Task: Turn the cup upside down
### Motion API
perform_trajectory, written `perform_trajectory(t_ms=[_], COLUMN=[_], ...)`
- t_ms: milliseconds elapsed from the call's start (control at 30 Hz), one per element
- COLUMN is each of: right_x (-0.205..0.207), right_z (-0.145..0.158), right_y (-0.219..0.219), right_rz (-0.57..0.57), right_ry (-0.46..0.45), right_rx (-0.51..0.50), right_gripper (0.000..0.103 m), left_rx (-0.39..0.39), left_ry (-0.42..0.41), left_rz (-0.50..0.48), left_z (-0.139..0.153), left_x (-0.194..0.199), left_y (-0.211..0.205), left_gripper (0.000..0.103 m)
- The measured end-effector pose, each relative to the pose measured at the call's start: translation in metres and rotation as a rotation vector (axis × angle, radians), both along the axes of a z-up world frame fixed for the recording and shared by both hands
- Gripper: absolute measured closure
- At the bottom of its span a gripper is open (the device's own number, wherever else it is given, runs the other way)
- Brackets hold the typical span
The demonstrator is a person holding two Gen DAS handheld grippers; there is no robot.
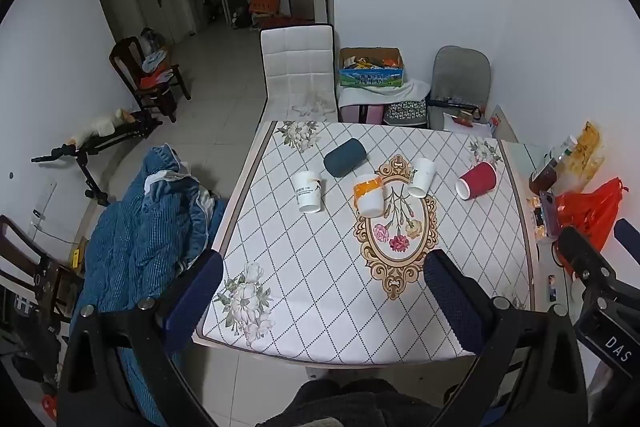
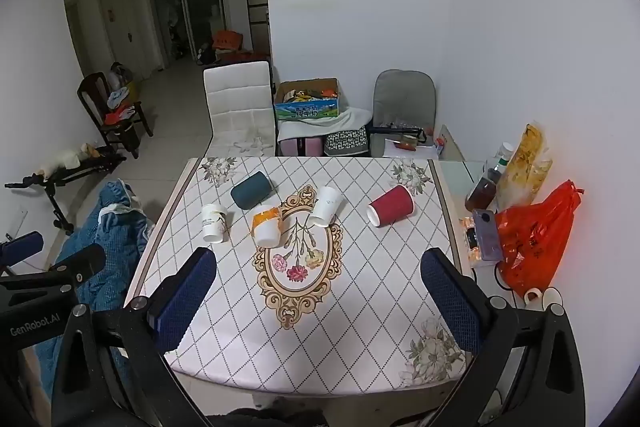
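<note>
Several paper cups lie on their sides on the patterned table [image 1: 320,287]: a white printed cup [image 1: 307,191] at left, a dark teal cup [image 1: 345,157] behind it, an orange-and-white cup [image 1: 370,198] in the middle, a white cup [image 1: 422,177] and a red cup [image 1: 477,180] at right. The same cups show in the right wrist view: white printed [image 2: 213,222], teal [image 2: 252,190], orange-and-white [image 2: 268,225], white [image 2: 326,211], red [image 2: 390,211]. My left gripper [image 1: 320,303] is open and empty above the table's near edge. My right gripper [image 2: 320,295] is open and empty too, well short of the cups.
A blue quilt [image 1: 140,239] is heaped left of the table. A red plastic bag [image 2: 536,239], a phone [image 2: 486,235], a jar and snack bags crowd the table's right side. A white chair [image 1: 298,75], a cardboard box [image 1: 370,67] and a grey chair stand behind.
</note>
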State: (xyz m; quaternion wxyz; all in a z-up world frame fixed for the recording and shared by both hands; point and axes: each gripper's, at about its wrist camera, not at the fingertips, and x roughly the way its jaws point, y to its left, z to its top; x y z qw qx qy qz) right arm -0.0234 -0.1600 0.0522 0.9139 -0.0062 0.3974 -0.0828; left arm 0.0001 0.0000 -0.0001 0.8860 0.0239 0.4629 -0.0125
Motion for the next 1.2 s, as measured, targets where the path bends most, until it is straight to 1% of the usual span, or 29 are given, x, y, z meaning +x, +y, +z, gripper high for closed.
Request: perform_trajectory(t_ms=[233,267,700,900,1200], right_x=[0.0,0.0,0.002,-0.003,-0.005], right_z=[0.002,0.002,0.006,0.008,0.01], right_y=[0.001,0.002,0.006,-0.003,-0.002], right_rz=[0.002,0.001,0.001,-0.01,-0.009], right_ry=[-0.004,-0.002,-0.002,-0.011,-0.014], right_rx=[0.007,0.008,0.017,0.023,0.024], right_gripper=[0.0,0.0,0.0,0.0,0.0], left_rx=[0.004,-0.003,0.001,-0.001,-0.001], left_ry=[-0.001,-0.008,-0.015,-0.018,-0.021], left_rz=[-0.001,-0.001,0.0,-0.003,-0.011], left_z=[0.0,0.008,0.011,0.012,0.016], left_x=[0.003,0.003,0.001,0.001,0.001], left_y=[-0.002,-0.001,-0.004,-0.005,-0.007], left_gripper=[0.0,0.0,0.0,0.0,0.0])
